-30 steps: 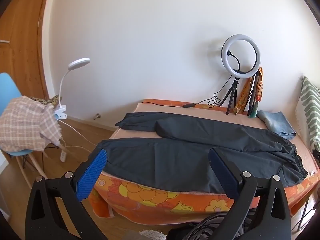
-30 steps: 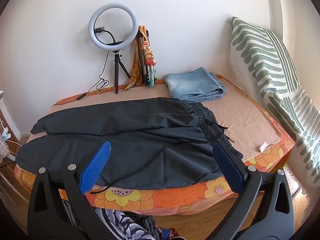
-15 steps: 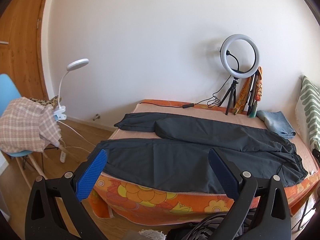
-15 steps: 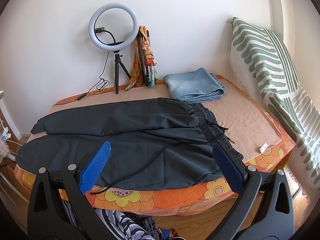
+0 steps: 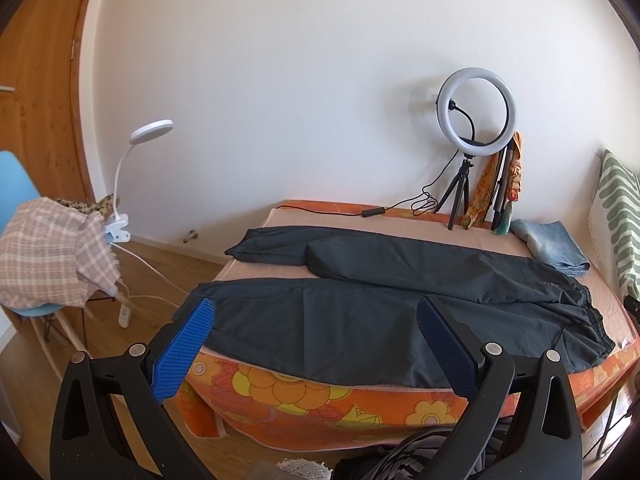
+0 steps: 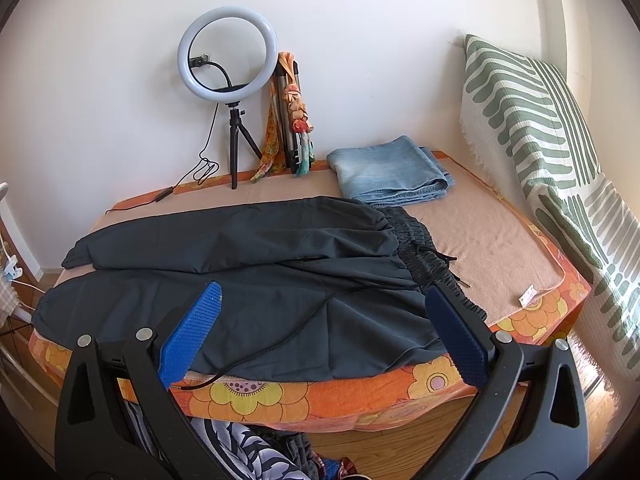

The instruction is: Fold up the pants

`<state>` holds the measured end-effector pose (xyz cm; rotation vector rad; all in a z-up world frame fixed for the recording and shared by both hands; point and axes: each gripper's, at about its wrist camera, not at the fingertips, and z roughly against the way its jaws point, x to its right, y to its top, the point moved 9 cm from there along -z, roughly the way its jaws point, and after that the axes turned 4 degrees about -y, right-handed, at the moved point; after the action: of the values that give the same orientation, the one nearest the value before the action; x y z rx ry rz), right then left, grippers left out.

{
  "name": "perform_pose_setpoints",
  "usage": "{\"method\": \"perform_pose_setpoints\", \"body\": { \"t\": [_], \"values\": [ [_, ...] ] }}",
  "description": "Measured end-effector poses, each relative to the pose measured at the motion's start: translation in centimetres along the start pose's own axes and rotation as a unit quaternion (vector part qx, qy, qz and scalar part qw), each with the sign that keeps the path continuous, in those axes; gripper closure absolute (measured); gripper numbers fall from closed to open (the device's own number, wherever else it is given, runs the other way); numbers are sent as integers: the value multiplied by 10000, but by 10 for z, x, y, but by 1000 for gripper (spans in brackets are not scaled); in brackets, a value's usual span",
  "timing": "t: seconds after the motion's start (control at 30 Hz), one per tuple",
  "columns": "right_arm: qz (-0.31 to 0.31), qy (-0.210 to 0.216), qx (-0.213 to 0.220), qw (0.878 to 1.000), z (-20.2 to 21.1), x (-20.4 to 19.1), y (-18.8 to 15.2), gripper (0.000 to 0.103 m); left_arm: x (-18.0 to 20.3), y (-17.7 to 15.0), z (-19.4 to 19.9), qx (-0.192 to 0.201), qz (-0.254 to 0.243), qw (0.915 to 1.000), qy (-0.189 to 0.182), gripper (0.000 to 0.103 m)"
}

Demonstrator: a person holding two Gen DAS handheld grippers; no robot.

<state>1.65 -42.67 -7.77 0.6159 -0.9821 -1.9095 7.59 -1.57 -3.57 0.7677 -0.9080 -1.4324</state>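
Dark pants: spread flat across orange floral bed, waistband rightward. Left gripper and right gripper both spread wide, empty, held short of near edge. Beyond: folded jeans, ring light.

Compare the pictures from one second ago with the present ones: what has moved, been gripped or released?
Nothing visibly changed. The dark pants lie spread on the bed, ungripped; the left tool and right tool hang open in front of the bed edge, touching nothing.
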Motion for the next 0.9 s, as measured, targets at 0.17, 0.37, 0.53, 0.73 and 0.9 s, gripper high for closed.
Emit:
{"method": "perform_pose_setpoints", "body": {
  "t": [0.17,0.37,0.53,0.73,0.9],
  "values": [
    [-8,-1,3,10000,0,0,0,0,2,1,1,17,5,10000,-4,2],
    [-7,2,-6,10000,0,0,0,0,4,2,1,22,-25,10000,-9,2],
    [-12,4,-1,10000,0,0,0,0,5,3,1,23,-16,10000,-27,2],
    [-13,7,-7,10000,-1,0,-2,0,5,2,2,12,-12,10000,-39,2],
    [3,21,-14,10000,-2,-2,1,0,6,2,2,9,-9,10000,-48,2]
  ]
}}
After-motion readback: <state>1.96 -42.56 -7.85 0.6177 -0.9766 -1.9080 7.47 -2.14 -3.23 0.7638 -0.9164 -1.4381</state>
